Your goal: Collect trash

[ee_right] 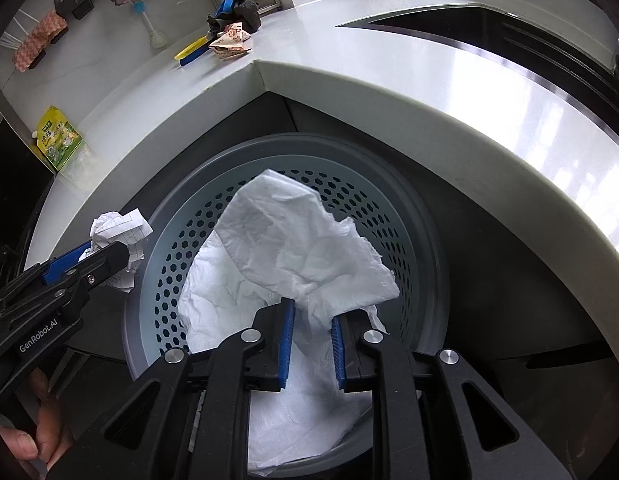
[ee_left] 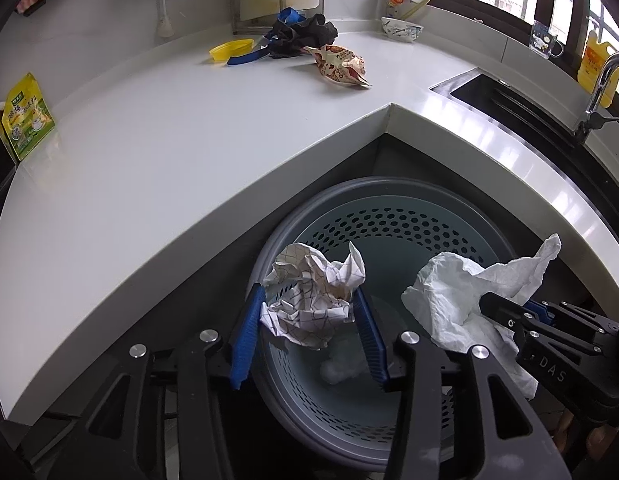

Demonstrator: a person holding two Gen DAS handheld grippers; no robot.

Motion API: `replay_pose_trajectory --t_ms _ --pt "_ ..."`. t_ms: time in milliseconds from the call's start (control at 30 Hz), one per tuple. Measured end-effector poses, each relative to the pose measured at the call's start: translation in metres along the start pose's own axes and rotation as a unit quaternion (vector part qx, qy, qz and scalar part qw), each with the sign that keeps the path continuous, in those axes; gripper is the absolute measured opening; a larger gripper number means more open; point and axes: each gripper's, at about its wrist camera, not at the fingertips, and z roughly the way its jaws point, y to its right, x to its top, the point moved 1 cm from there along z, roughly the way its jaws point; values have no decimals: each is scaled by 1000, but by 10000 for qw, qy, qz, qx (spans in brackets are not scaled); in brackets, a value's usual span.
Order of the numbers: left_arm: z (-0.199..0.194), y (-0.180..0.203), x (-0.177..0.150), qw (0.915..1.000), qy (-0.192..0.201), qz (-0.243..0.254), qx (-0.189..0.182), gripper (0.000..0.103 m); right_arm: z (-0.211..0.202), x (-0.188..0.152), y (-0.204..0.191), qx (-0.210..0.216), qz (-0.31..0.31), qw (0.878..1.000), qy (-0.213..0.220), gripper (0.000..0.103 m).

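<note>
**Two grippers over the perforated bin, each with paper between its pads**

Both grippers hang above a round grey bin (ee_left: 389,216) with a perforated pale inner wall, tucked under the inside corner of the white worktop (ee_left: 149,152).

The left gripper (ee_left: 309,300) has a crumpled ball of grid-printed paper (ee_left: 313,296) between its blue pads (ee_left: 247,332). The jaws stand partly spread; the ball touches both pads, but whether it is pinched cannot be told.

The right gripper (ee_right: 311,312) has a large white paper towel (ee_right: 293,240) draped between its pads (ee_right: 287,344), its lower folds hanging into the bin. The jaws are slightly parted, and the towel fills the gap.

Farther back on the worktop lie a printed snack wrapper (ee_left: 341,66), a dark cloth (ee_left: 305,34) and a yellow lid (ee_left: 229,50).
</note>
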Motion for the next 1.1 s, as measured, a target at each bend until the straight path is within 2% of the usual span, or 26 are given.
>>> replay_pose_trajectory --t_ms 67,167,367,1100 --pt "-2 -2 -1 10000 20 -32 3 56 -2 0 0 -18 9 10000 36 39" --pt "-5 -5 -1 9999 49 -82 33 64 -7 0 1 -57 -5 9999 131 49" --pt "-8 -9 -1 9998 88 -139 96 70 -11 1 3 -54 19 9998 189 52" --pt "-9 -11 1 9998 89 -168 110 70 -20 -2 2 38 94 9994 320 54"
